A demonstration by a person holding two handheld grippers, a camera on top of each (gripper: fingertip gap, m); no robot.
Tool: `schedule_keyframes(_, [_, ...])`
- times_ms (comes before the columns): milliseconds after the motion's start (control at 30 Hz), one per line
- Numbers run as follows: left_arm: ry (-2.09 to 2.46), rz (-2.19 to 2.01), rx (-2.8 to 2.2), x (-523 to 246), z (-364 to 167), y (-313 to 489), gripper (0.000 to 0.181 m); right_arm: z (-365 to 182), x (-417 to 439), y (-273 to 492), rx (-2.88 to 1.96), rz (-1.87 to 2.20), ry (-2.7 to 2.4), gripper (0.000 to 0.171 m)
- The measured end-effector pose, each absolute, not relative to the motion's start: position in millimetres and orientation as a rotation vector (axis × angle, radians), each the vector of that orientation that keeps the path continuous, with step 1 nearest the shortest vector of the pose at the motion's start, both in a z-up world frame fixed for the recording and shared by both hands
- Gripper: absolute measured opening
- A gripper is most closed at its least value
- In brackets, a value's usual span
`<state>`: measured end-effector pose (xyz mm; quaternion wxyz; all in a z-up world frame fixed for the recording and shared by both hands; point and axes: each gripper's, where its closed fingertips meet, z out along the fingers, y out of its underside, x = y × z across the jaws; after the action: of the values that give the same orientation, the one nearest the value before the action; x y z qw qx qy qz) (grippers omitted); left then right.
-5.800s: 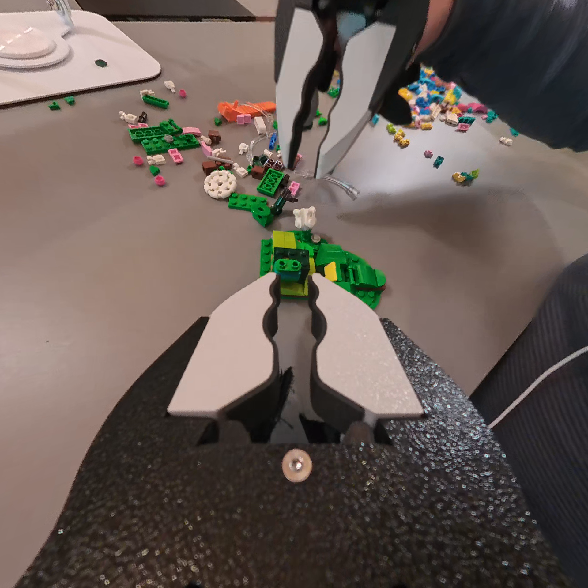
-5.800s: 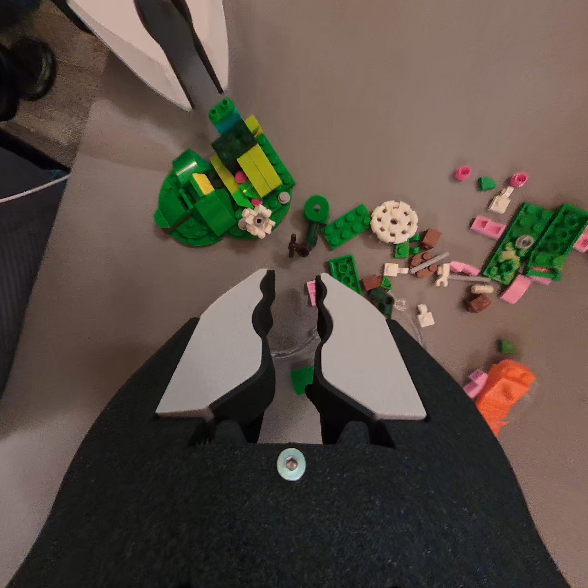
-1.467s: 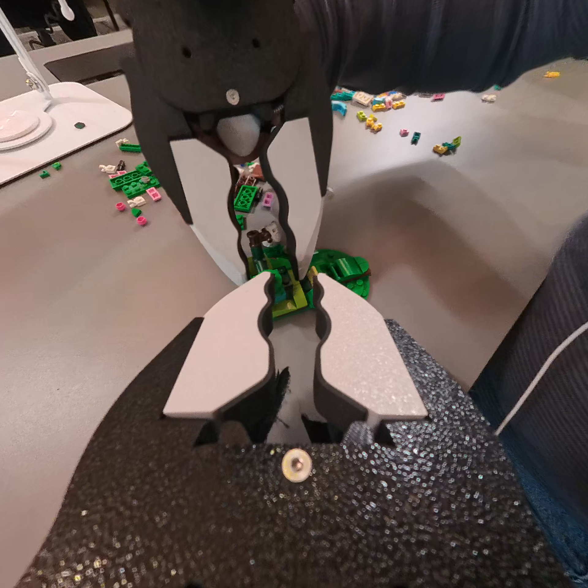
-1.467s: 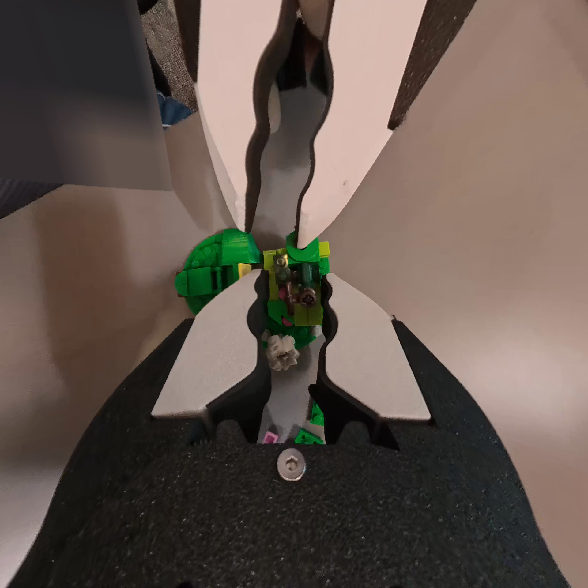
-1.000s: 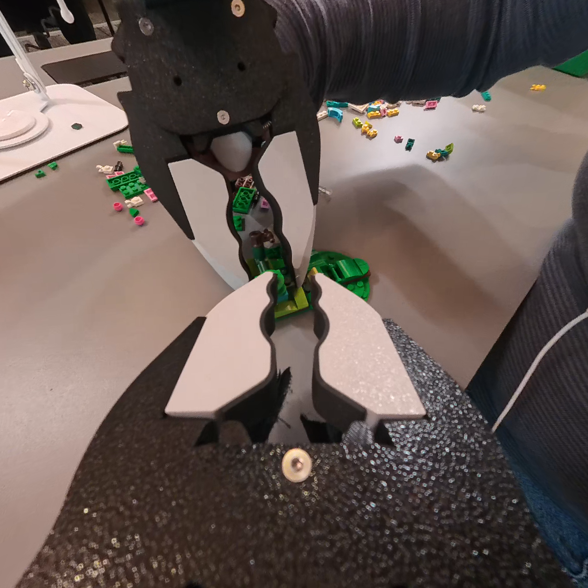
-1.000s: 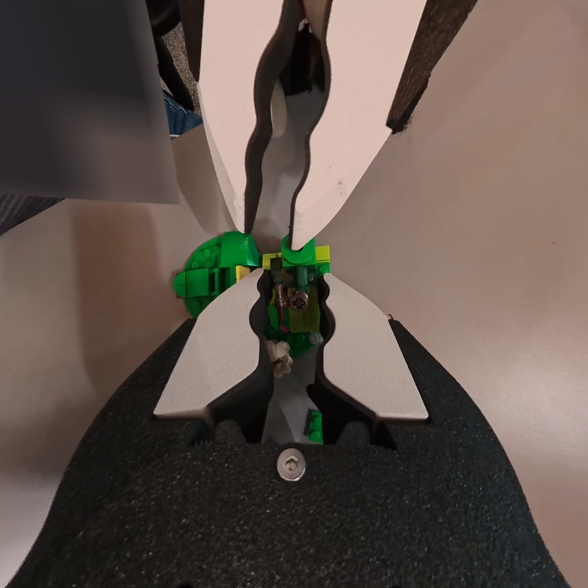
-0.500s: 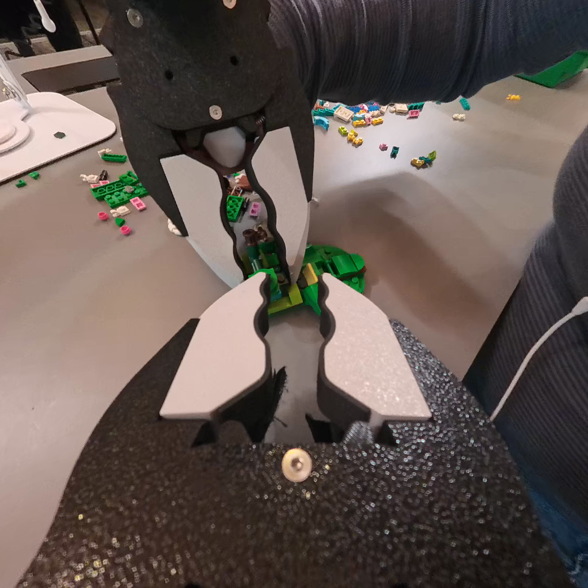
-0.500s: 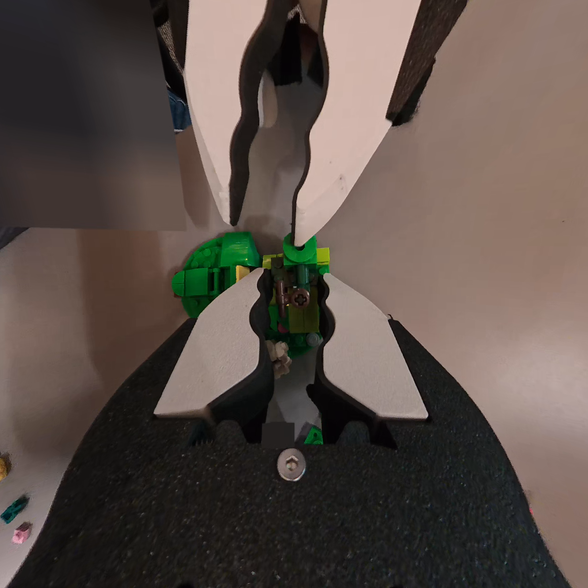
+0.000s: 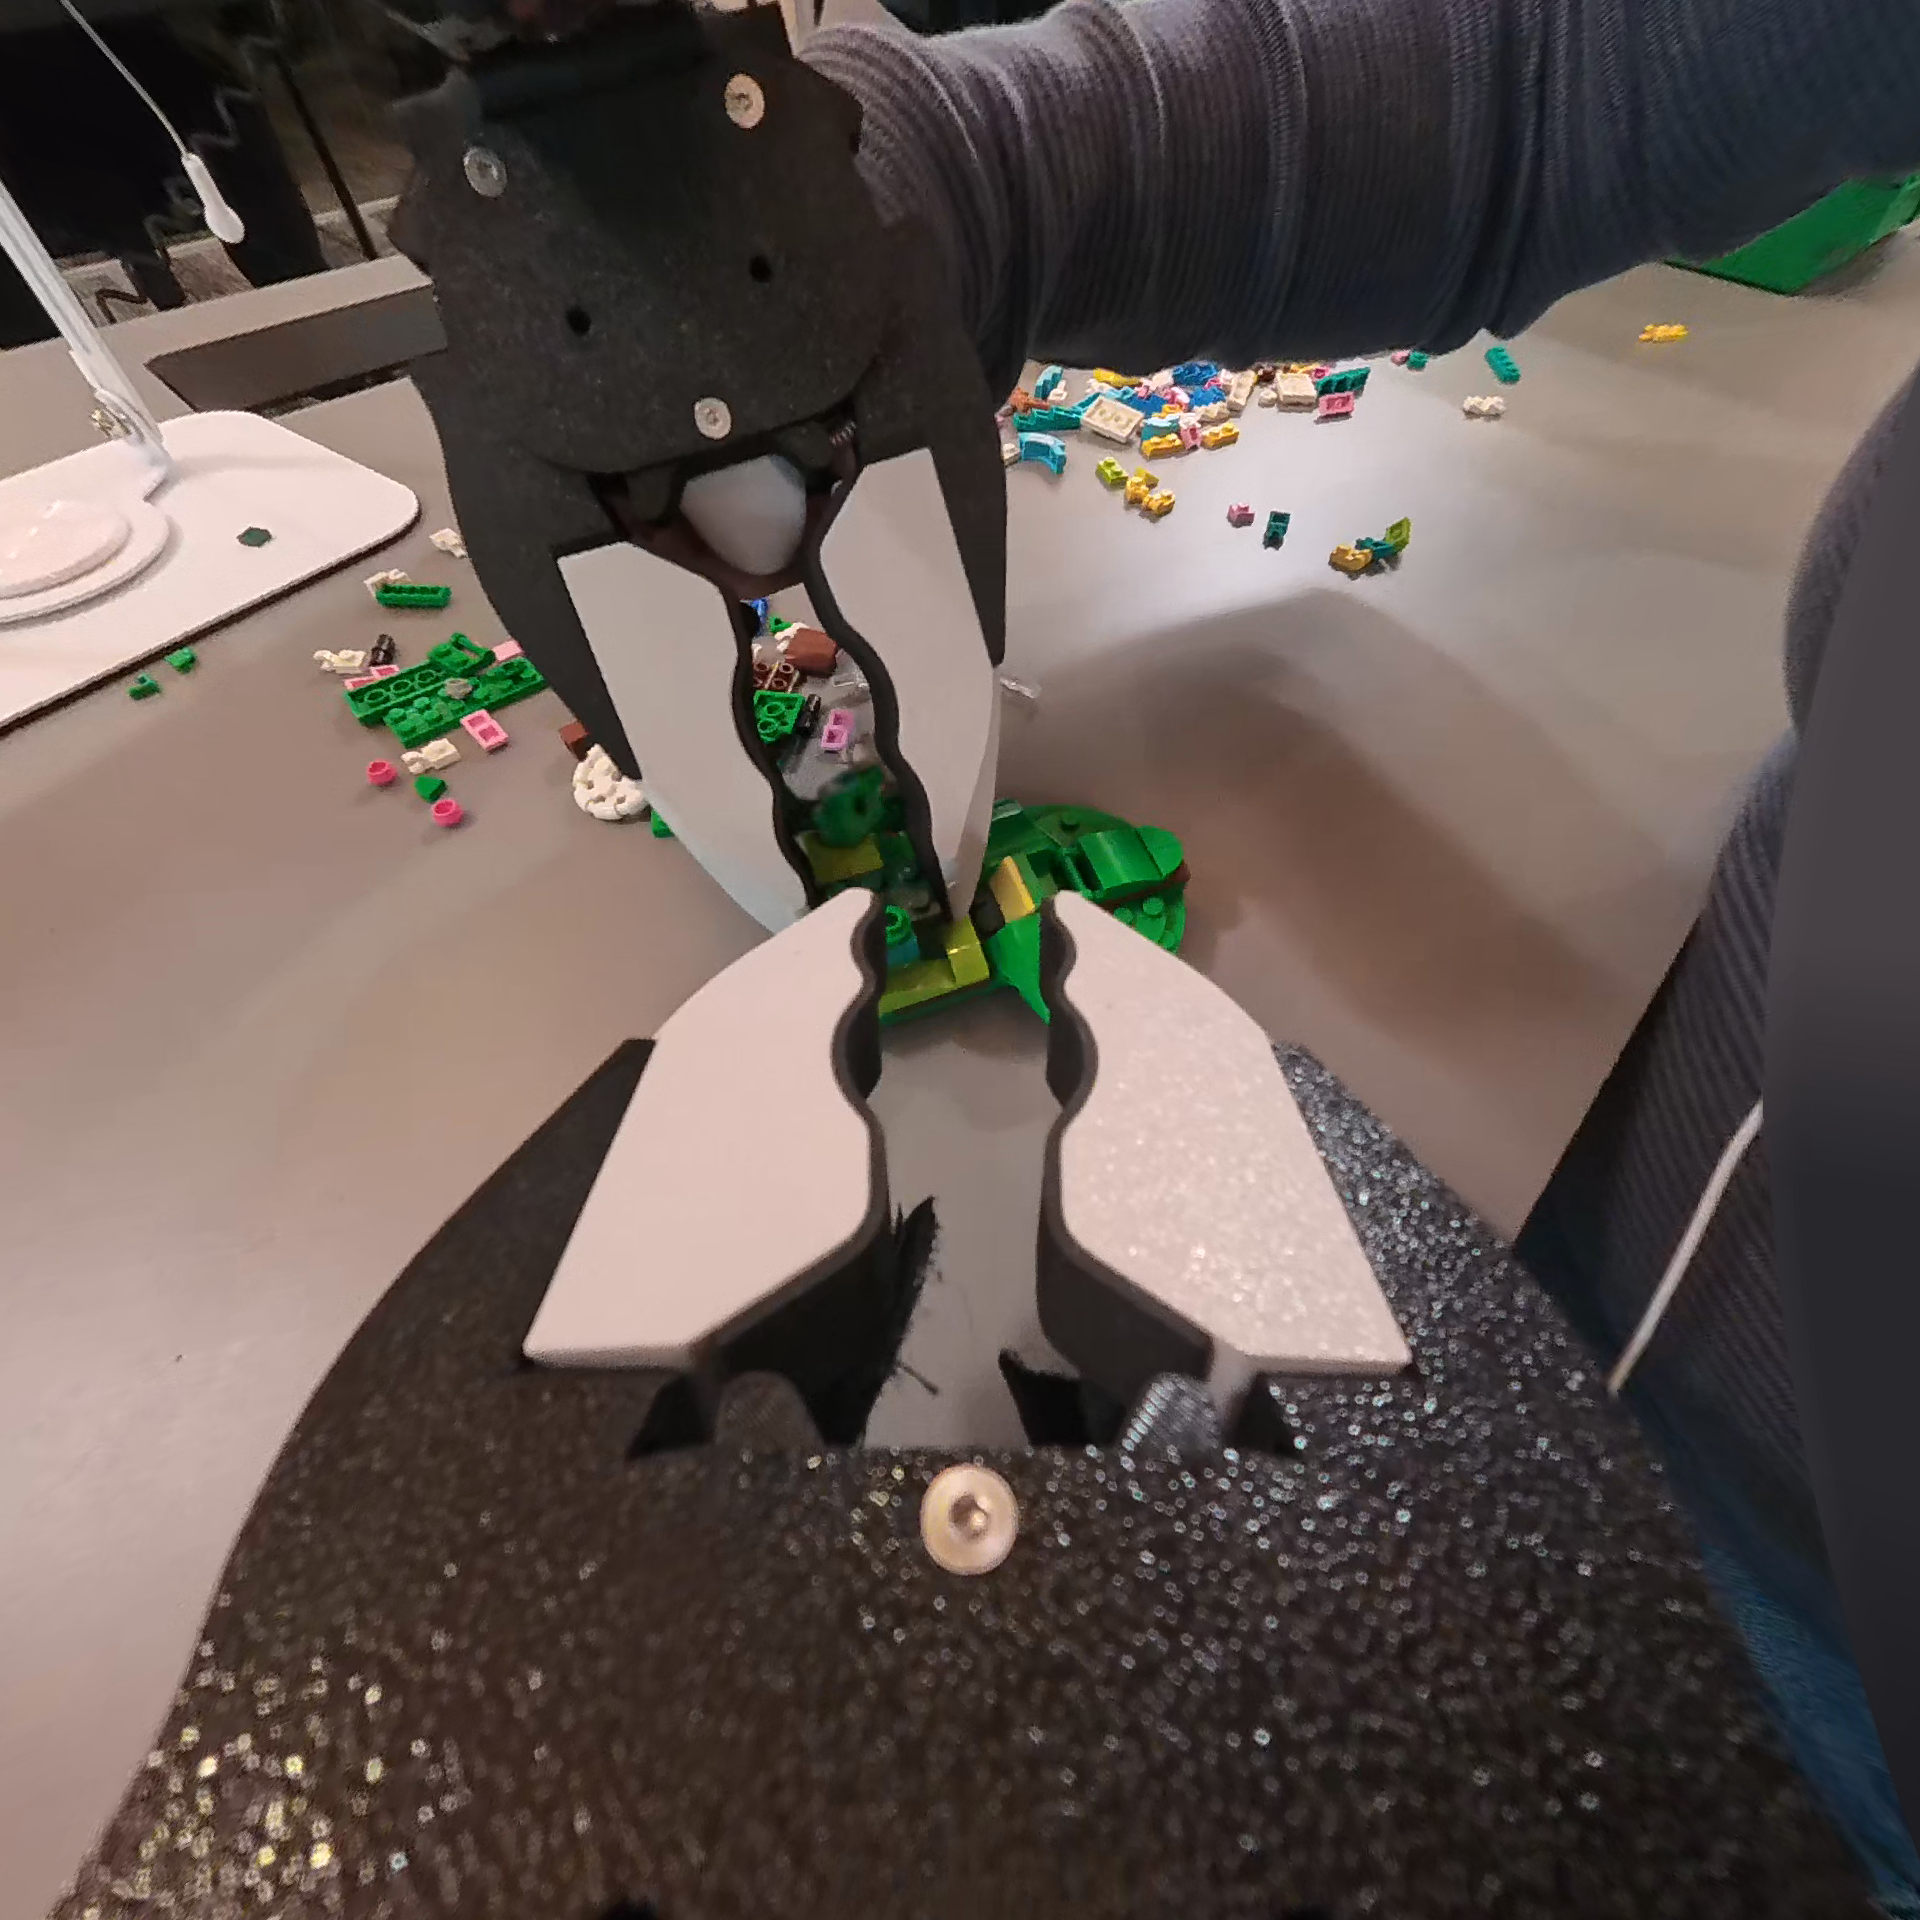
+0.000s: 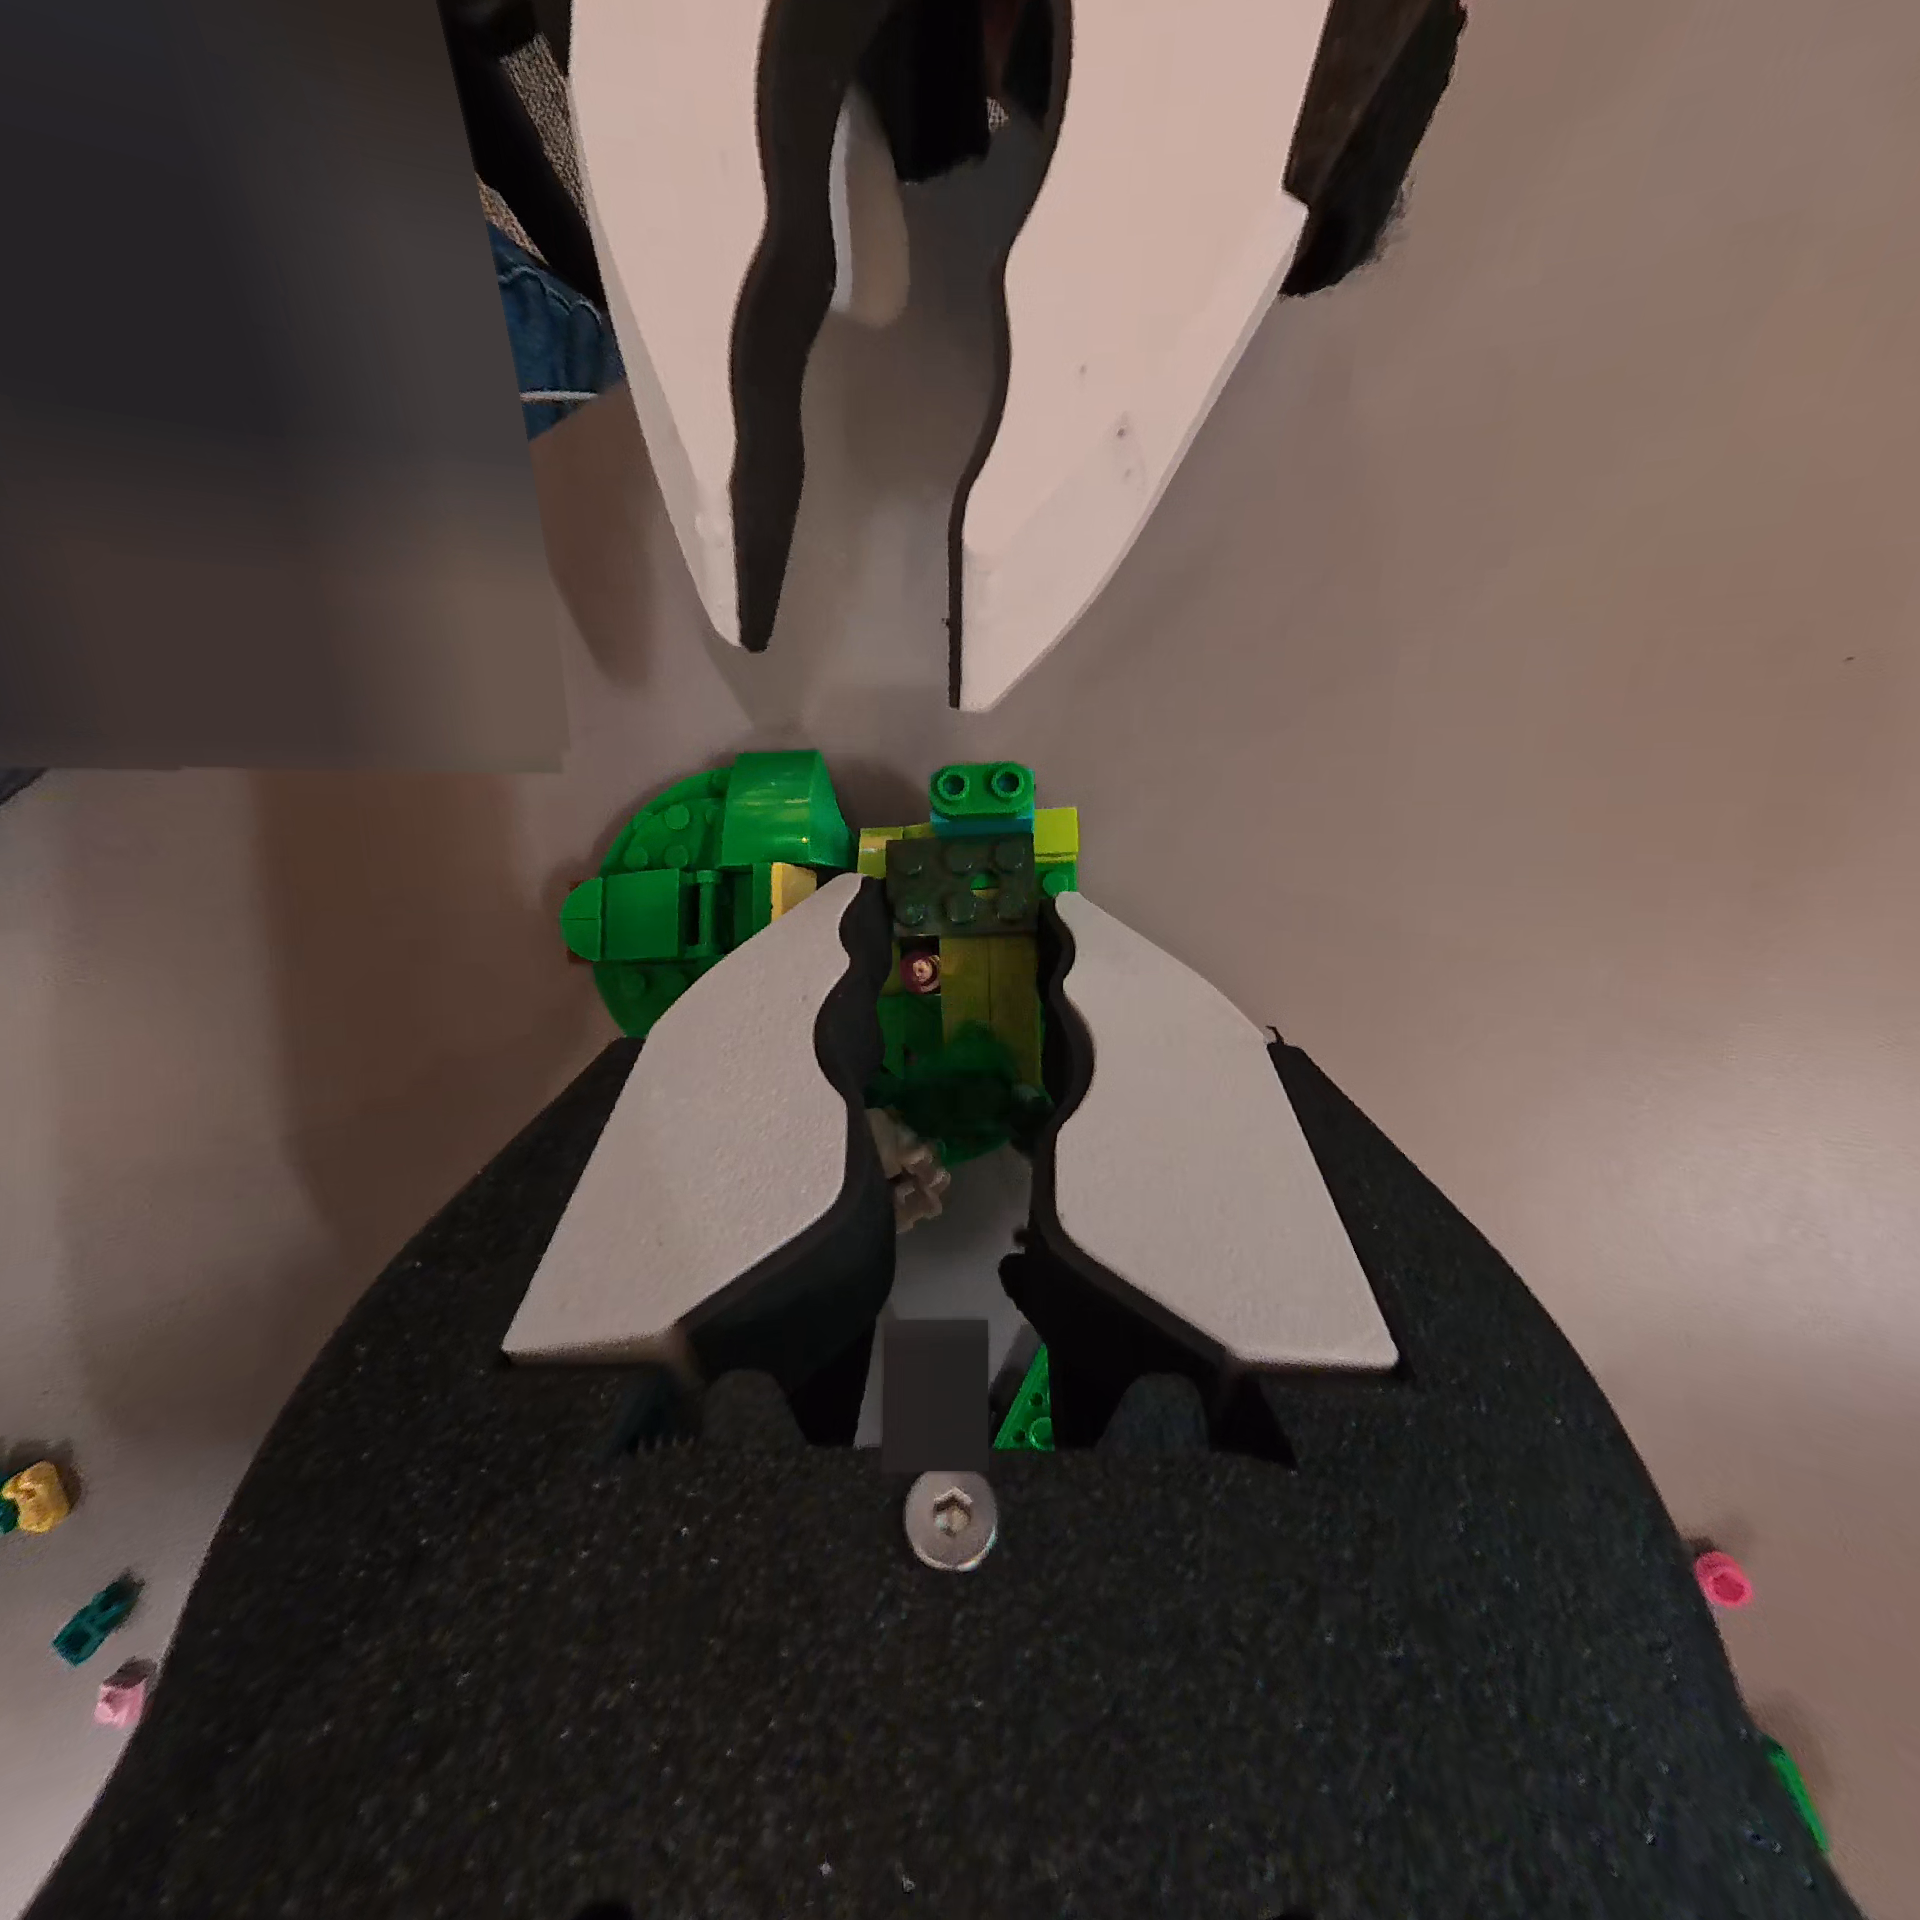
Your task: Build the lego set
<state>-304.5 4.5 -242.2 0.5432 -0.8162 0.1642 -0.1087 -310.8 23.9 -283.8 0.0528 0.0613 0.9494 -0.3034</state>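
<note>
A green lego build [image 9: 935,971] stands on the grey table, with a round green base [image 9: 1127,868] to its right. My left gripper [image 9: 956,914] is open and empty, its tips just short of the build. My right gripper [image 9: 873,909] reaches down from the far side and is shut on the build. In the right wrist view the right gripper [image 10: 961,894] clasps a dark green plate [image 10: 961,868] on the build. A small bright green piece [image 10: 982,788] sits at the build's far end. The left gripper [image 10: 857,665] hangs open beyond it, apart from it.
Loose green and pink bricks [image 9: 436,696] lie at the left, a white flower piece [image 9: 608,795] near the right gripper. A colourful brick pile [image 9: 1174,405] lies at the back. A white pad [image 9: 208,520] sits far left. A person's sleeve [image 9: 1299,177] crosses the top. My right fingertips sit around 5 centimetres from my left ones.
My left gripper has let go of the small bright green piece, opened wider and drawn back from the build. The right gripper has stayed shut on the build.
</note>
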Motion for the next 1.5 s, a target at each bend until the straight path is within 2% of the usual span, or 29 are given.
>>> schedule_keyframes(233, [0.41,-0.237,-1.945,-302,-245,7,0.027,-287,-313,24,0.216,-0.937,2.907,0.027])
schedule_keyframes(333, [0.399,-0.232,-1.93,-304,-241,5,0.027,-274,-310,27,0.258,-1.018,2.877,0.033])
schedule_keyframes(500, [0.379,-0.209,-1.902,-310,-234,2,0.027,-256,-312,72,0.495,-1.065,2.918,0.037])
schedule_keyframes(867, [0.386,-0.232,-1.917,-304,-238,6,0.028,-292,-311,109,0.644,-0.795,3.064,0.033])
schedule_keyframes(1000, [0.379,-0.226,-1.918,-305,-235,4,0.028,-294,-315,106,0.628,-0.818,3.039,0.015])
schedule_keyframes(1300, [0.275,-0.188,-1.912,-322,-232,6,0.028,-269,-345,90,0.621,-0.946,3.132,0.014])
schedule_keyframes(1500, [0.156,-0.154,-1.97,-339,-238,3,0.028,-285,-368,66,0.538,-0.853,3.149,0.014])
